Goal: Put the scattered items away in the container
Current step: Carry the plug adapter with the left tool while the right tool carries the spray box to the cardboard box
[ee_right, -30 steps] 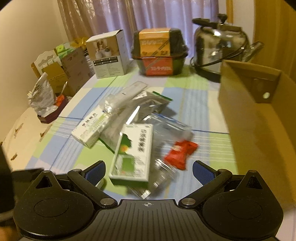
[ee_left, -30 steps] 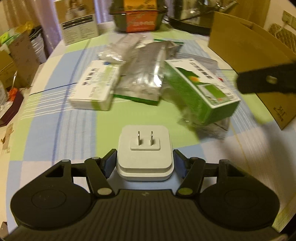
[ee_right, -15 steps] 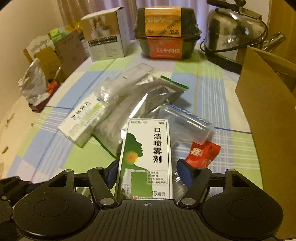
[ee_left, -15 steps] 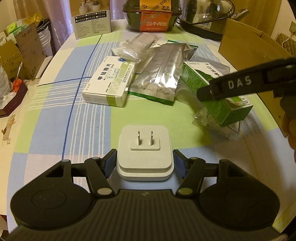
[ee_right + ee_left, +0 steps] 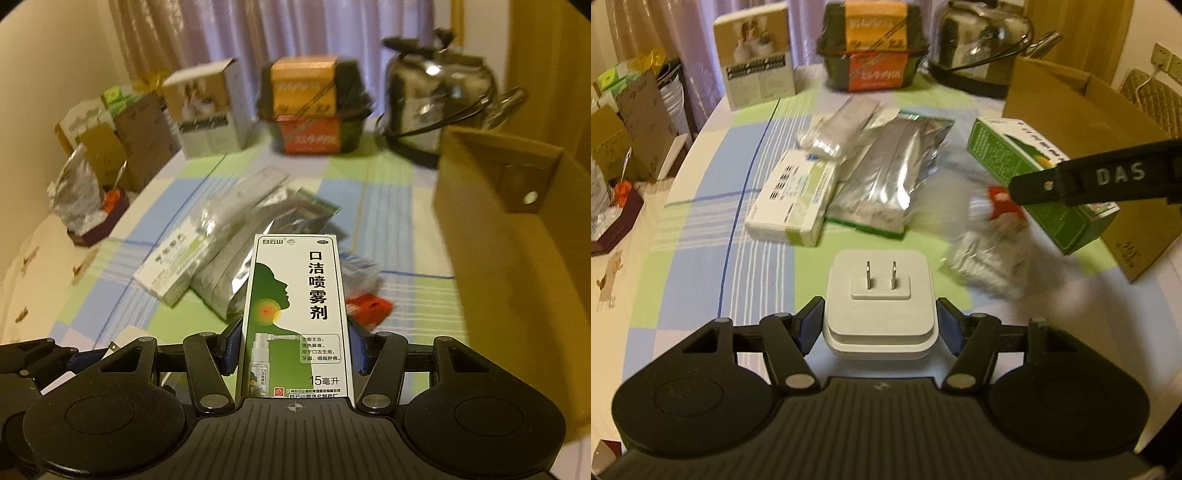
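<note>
The right gripper (image 5: 295, 350), fingers pinching a green-and-white spray box (image 5: 297, 314) lengthwise and clear of the counter (image 5: 384, 184), is nearer the open cardboard box (image 5: 517, 266) to its right, while the left gripper (image 5: 879, 325) clamps a white plug adapter (image 5: 879, 299).

table (image 5: 701, 236): checked blue-green cloth | white medicine box (image 5: 792, 201) at 10 o'clock | foil pouch (image 5: 890, 177) at 12, touching it | cardboard box (image 5: 1108, 125) at 2 | kettle (image 5: 982, 40), far edge

Green-and-white spray box (image 5: 295, 314), white plug adapter (image 5: 879, 302), silver foil pouch (image 5: 886, 177), blue-green-white checked tablecloth (image 5: 701, 236), brown cardboard box (image 5: 517, 258)
</note>
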`<action>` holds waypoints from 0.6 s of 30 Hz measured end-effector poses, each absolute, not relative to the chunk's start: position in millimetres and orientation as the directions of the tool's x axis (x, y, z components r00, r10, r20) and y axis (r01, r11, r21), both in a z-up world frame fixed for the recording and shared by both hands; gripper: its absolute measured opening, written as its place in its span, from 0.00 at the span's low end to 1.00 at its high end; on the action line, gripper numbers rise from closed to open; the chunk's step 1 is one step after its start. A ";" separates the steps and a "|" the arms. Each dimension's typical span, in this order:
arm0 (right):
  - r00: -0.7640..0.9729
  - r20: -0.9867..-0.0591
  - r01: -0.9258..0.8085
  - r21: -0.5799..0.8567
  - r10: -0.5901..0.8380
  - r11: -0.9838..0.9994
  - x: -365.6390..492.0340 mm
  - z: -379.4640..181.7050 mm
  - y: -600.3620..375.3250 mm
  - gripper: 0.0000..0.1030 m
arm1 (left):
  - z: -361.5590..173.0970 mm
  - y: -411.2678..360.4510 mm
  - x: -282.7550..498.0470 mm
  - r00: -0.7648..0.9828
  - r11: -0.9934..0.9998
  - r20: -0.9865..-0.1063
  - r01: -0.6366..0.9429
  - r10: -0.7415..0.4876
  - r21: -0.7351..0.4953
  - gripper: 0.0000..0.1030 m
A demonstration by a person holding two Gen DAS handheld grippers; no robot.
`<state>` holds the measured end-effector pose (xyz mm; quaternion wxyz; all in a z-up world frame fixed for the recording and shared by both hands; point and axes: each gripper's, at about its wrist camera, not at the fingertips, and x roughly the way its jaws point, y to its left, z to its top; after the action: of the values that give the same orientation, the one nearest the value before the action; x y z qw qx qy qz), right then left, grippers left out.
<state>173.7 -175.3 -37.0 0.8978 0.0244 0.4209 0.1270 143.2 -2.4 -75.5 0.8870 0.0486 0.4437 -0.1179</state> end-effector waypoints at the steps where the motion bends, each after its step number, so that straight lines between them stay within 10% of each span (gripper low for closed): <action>1: 0.621 -0.745 -0.203 0.149 0.245 0.968 169.5 -31.2 -180.4 0.56 | -70.9 -5.8 141.4 0.583 0.966 -0.794 0.256 -0.170 -0.018 0.59; 18: 0.695 -0.705 -0.057 0.143 0.141 0.988 114.1 39.2 -292.1 0.56 | -2.5 -91.2 98.7 0.605 0.921 -0.739 0.386 -0.296 -0.053 0.59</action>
<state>114.1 -292.1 39.2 0.9189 0.0549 0.3869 0.0539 98.7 -91.2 -2.5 0.8942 0.0559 0.4013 -0.1905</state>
